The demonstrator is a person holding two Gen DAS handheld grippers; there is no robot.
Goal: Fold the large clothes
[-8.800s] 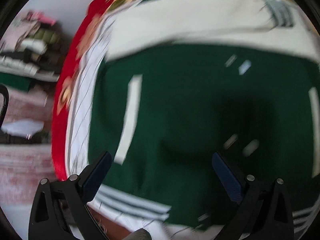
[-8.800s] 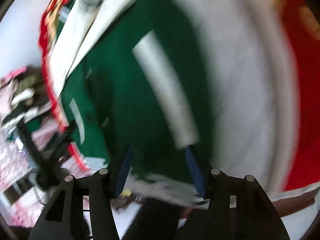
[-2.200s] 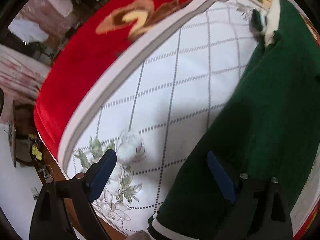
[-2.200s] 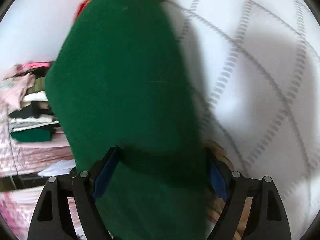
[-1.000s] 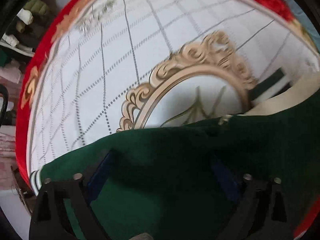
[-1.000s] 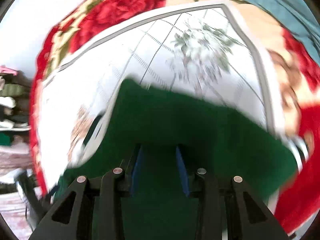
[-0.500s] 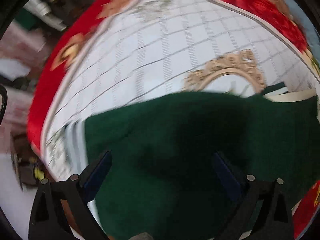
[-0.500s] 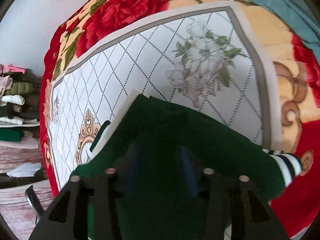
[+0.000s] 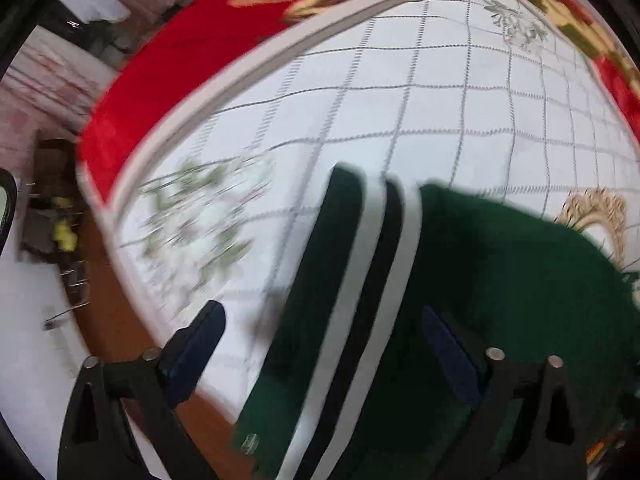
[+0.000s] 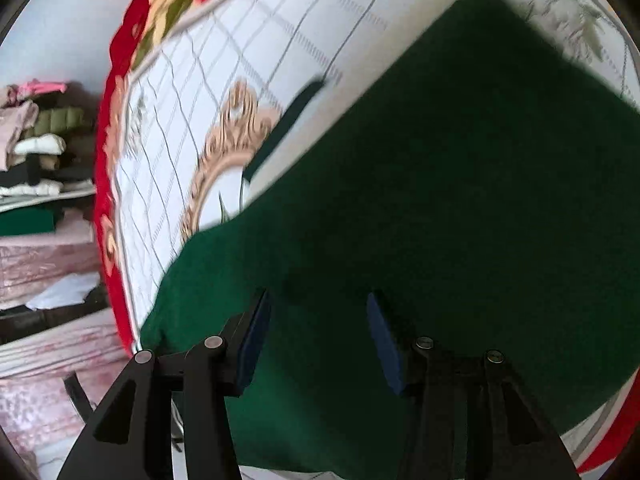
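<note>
Green garment (image 10: 440,208), striped hem (image 9: 360,280), lies on patterned blanket (image 9: 440,100). Left tool (image 9: 320,340) and right tool (image 10: 316,332): both released, poised above fabric.

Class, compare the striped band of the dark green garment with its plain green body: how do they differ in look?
The striped band carries white and near-black stripes; the plain green body is one solid colour. The band is a narrow strip at the garment's end; the body spreads wide over the white quilted cover. Both are parts of one garment lying on that cover.
</note>
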